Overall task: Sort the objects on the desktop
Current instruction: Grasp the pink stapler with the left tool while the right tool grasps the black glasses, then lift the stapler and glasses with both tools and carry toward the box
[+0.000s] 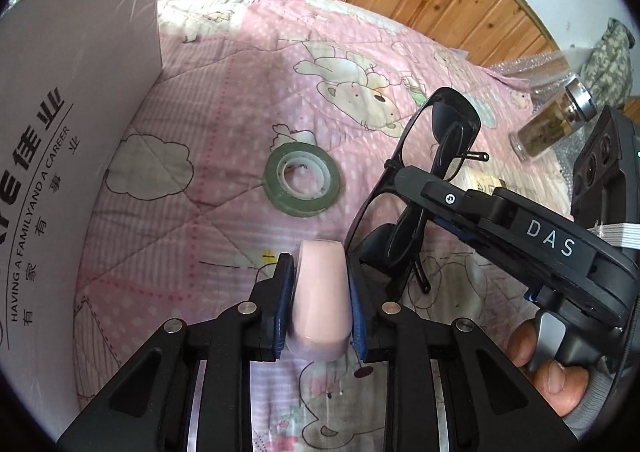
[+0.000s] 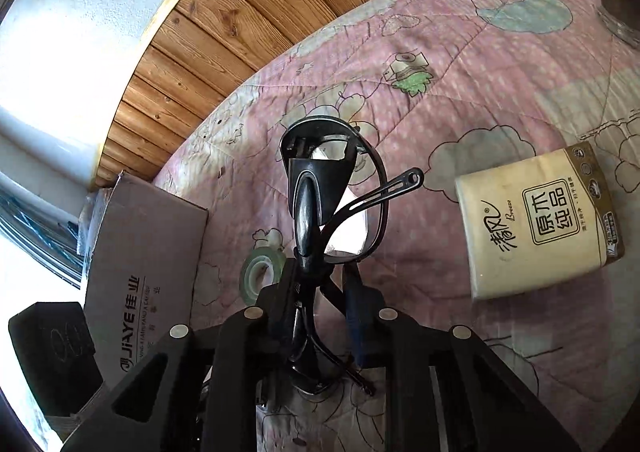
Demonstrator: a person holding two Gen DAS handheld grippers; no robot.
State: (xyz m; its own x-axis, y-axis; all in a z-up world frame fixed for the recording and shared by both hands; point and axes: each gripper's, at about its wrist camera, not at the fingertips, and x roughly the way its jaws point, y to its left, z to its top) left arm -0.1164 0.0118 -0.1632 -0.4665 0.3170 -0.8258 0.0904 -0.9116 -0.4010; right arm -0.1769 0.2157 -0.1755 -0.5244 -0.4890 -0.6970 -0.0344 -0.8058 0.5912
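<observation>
With both jaws already seated on something, you're looking at a carry, not a reach. Your left gripper (image 1: 320,292) is clamping the pink block (image 1: 319,300): blue pads are pressing its two long flanks, and its long axis is running straight out along the fingers, narrow end pointing away from you toward the tape roll (image 1: 303,185). The block is sitting just off the pink quilt (image 1: 240,92), as far as I can judge.

Your right gripper (image 2: 320,276) is pinching the black glasses (image 2: 324,188) low on the frame, one pad visibly on it; the other pad's contact is hidden. The glasses are standing nearly upright out of the jaws, long axis running up and away, one temple arm sticking out to the right in the right wrist view.

What the next move is hinging on: the cardboard box (image 1: 72,132) is lying to the left of both hands, wall rising close beside your left gripper. So the left hand is the nearer one, and I'd guess the block is going first. The box opening isn't showing, so I can't tell how high you're needing to lift.

The tissue pack (image 2: 536,220) is lying well right of the glasses, flat on the quilt. The glass jar (image 1: 556,124) is lying on its side beyond your right hand (image 1: 548,364).
</observation>
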